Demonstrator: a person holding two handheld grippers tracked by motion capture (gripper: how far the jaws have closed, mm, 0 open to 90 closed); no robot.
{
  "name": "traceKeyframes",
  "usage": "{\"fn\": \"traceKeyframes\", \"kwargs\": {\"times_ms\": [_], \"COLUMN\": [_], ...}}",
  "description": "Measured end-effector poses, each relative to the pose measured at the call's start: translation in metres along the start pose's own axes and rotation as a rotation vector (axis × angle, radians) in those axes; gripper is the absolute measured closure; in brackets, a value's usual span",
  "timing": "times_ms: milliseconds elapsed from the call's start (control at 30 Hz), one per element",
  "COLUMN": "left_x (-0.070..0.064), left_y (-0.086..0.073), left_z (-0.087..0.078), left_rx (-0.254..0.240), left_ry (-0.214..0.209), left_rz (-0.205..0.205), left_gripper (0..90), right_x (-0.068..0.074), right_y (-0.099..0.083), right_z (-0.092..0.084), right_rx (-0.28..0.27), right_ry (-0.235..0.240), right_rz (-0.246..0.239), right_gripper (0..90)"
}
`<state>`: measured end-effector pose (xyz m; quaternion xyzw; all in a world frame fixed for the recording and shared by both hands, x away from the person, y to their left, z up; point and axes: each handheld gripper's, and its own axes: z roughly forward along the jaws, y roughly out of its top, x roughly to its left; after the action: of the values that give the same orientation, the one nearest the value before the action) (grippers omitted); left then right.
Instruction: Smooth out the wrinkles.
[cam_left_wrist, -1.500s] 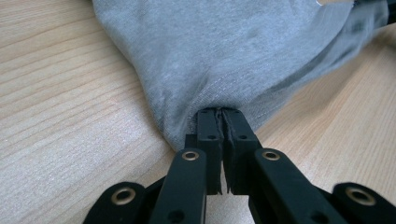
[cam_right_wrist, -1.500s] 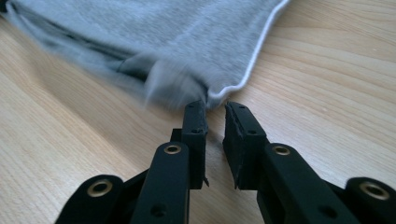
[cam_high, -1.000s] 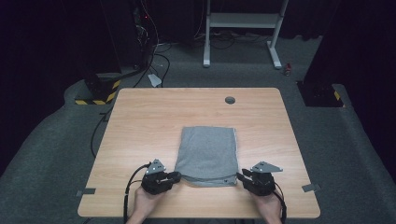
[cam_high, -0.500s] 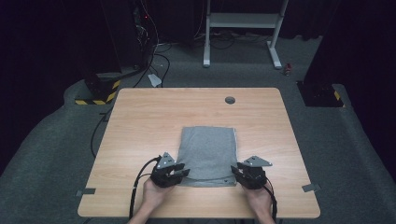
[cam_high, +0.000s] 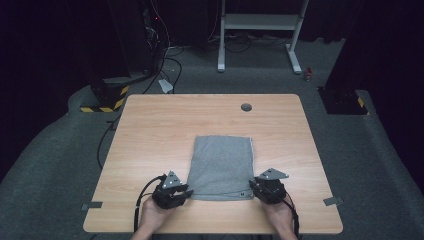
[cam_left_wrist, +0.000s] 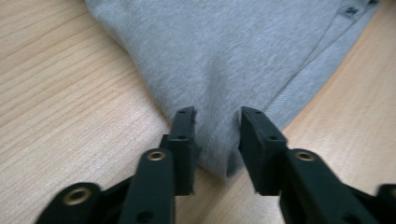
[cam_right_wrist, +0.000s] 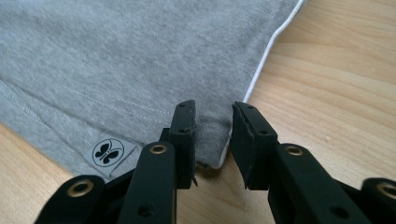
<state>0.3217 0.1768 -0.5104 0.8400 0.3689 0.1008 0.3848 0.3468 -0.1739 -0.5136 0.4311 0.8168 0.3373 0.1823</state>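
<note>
Table: light wooden tabletop (cam_high: 150, 150), with a round grommet hole (cam_high: 246, 107) near its far edge.
Cloth: folded grey knit garment (cam_high: 221, 167) lying flat on the near half, long axis running away from the person.
Left gripper (cam_left_wrist: 217, 116): jaws have just been opening, spread astride the near left corner.
Right gripper (cam_right_wrist: 213, 109): jaws have just been closing, not yet pressing the near right corner between them.
Label: small butterfly tag (cam_right_wrist: 108, 152) just beside the right gripper.
Obstruction: none between jaws and corners.

Setting: lab or recording studio. Evidence: light wooden table with a round cable hole (cam_high: 150, 130) on grey carpet floor (cam_high: 45, 175); black curtained surround; white metal stand frame (cam_high: 260, 22); yellow-black hazard-striped base (cam_high: 102, 102); loose black cables (cam_high: 167, 60) trailing across floor.
</note>
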Motion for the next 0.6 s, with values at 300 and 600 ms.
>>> {"fn": "traceKeyframes", "kwargs": {"times_ms": [300, 600], "left_x": [0.004, 0.001], "left_y": [0.034, 0.032], "left_z": [0.013, 0.042], "left_rx": [-0.093, 0.009], "left_ry": [0.017, 0.108], "left_rz": [-0.038, 0.05], "left_gripper": [53.7, 52.8], "right_x": [0.011, 0.018], "right_y": [0.017, 0.025], "right_z": [0.001, 0.016], "right_rx": [-0.061, -0.034], "right_ry": [0.016, 0.04], "right_rz": [-0.014, -0.026], "right_gripper": [70.8, 66.8]}}
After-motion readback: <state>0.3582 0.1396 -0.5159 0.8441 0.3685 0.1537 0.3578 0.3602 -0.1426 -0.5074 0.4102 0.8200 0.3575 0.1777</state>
